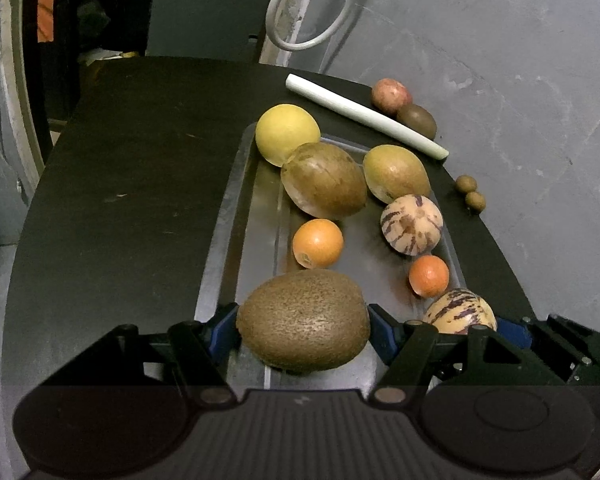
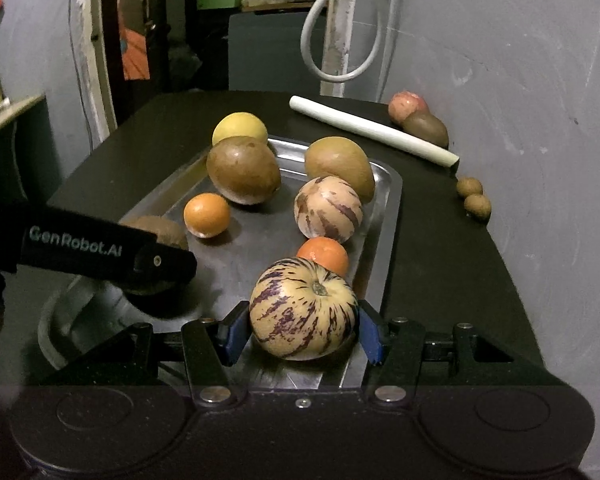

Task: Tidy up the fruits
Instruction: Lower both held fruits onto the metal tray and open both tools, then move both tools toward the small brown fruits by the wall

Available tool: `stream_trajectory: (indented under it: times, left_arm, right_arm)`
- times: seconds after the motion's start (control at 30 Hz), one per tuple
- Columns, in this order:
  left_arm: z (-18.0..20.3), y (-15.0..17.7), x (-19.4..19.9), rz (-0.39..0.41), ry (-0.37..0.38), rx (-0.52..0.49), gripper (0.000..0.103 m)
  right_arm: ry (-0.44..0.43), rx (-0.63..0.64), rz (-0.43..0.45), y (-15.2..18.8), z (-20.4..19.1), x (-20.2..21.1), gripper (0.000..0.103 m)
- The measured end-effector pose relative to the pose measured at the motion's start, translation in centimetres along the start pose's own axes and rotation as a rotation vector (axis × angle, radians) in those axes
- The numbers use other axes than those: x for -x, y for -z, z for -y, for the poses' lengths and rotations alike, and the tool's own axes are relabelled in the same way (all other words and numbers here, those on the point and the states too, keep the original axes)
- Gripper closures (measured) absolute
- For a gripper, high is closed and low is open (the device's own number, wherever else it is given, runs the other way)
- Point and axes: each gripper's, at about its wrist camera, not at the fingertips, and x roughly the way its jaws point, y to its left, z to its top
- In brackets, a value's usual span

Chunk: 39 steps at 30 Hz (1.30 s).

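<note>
While the left gripper clamps a fuzzy brown kiwi over the near end of the metal tray, the right gripper grips a striped melon above that tray's near right corner. Two oranges, another striped melon and three larger fruits lie on the tray.

A fuzzy brown oval kiwi is seen low in the left wrist frame, lying at the near end of a shiny rectangular metal tray. A cream round fruit with purple stripes is seen at lower centre of the right wrist frame, stem end facing the camera, over the tray's near end. A second striped fruit, two small oranges, two brown-green oval fruits and a yellow round fruit are found further up the tray. Two small brown round fruits are placed at the right, off the tray.
</note>
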Motion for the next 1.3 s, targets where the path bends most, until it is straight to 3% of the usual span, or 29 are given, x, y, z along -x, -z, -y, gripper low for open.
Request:
stream_trajectory:
  times: [0.13, 0.33, 0.5, 0.6, 0.77, 1.0, 1.1, 1.2, 1.3]
  left_arm:
    - [0.4, 0.0, -0.1, -0.01, -0.006, -0.026, 0.031]
    - [-0.4, -0.2, 0.3, -0.032, 0.029, 0.015, 0.025]
    - [-0.7, 0.4, 2.4, -0.015, 0.06, 0.022, 0.011]
    - [-0.8, 0.9, 3.8, -0.014, 0.046, 0.0, 0.009]
    - [-1.1, 1.5, 7.0, 0.001, 0.012, -0.049, 0.002]
    - [-1.7, 3.1, 11.0, 0.017, -0.039, -0.164, 0.001]
    - [-1.9, 4.3, 11.7, 0.025, -0.061, -0.214, 0.001]
    - [-1.5, 4.8, 12.4, -0.029, -0.076, -0.255, 0.001]
    - [-0.8, 5.3, 12.9, -0.021, -0.062, -0.315, 0.001]
  right_arm:
    - [0.03, 0.041, 0.005, 0.1, -0.7, -0.2, 0.045]
    - [0.07, 0.02, -0.002, 0.5, -0.8, 0.1, 0.042]
    - [0.077, -0.01, 0.011, 1.0, -1.1, 1.9, 0.024]
    - [0.073, -0.027, 0.008, 1.0, -1.7, 3.2, 0.011]
    - [0.118, -0.055, 0.009, 0.9, -2.4, 5.6, 0.001]
    - [0.148, -0.14, -0.106, 3.1, -2.6, 8.1, 0.001]
    - [0.153, -0.198, -0.095, 5.4, -2.8, 9.4, 0.001]
    - [0.165, -0.276, -0.125, 6.6, -2.0, 10.1, 0.001]
    - [0.212, -0.344, -0.079, 6.8, -0.7, 11.3, 0.001]
